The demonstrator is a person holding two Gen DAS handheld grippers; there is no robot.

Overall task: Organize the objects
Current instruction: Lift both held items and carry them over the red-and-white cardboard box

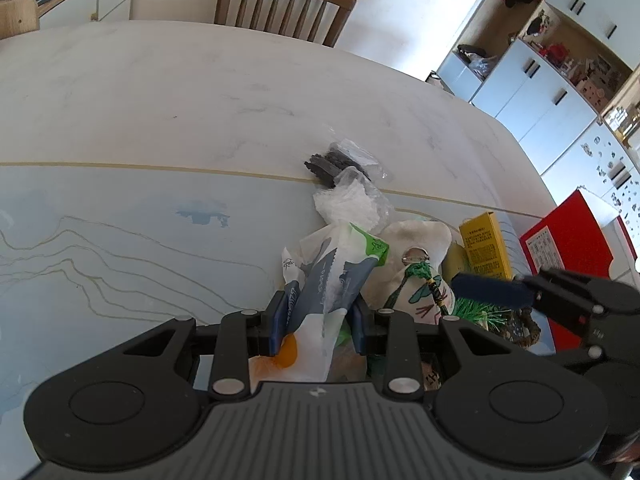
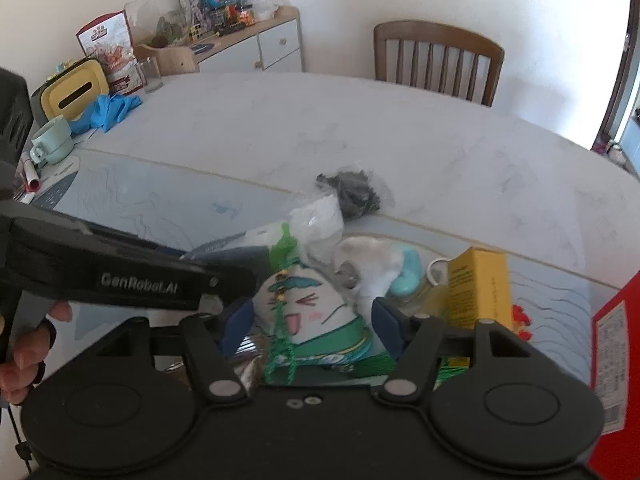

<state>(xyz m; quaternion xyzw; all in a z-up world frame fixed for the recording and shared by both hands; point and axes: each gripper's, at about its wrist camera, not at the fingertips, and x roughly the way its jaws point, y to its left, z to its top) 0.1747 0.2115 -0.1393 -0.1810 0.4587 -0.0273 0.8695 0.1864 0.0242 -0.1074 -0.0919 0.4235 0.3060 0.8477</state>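
On a pale marble-patterned surface [image 1: 160,120], partly covered by a blue mat, a small heap of mixed objects is seen near the front edge. At the heap's left side, a grey-and-white plastic packet with a green corner [image 1: 332,276] is clamped between the narrowly set jaws of the left hand-held gripper [image 1: 320,316], so that packet is judged to be held. To the right, the right hand-held gripper [image 2: 314,320] is shown with its jaws standing fairly wide on either side of a white cartoon-faced plush pouch [image 2: 316,308] trimmed in green; its blue pads appear to sit beside the plush rather than pressing it, though contact cannot be told for certain. Behind the plush, a white furry item [image 2: 372,256], a teal object [image 2: 408,276] and a yellow box [image 2: 480,288] are crowded together, and a red box [image 2: 616,360] is seen at the far right edge. Farther back, a clear bag of white material [image 1: 352,200] and a clear bag of dark pieces [image 1: 340,160] lie touching one another. No sorted groups or filled containers are visible, so the organizing is judged to be at an early stage: one packet is gripped, the plush is being approached, and the remaining items are left in the pile. A wooden chair [image 1: 284,4] is seen beyond the surface.
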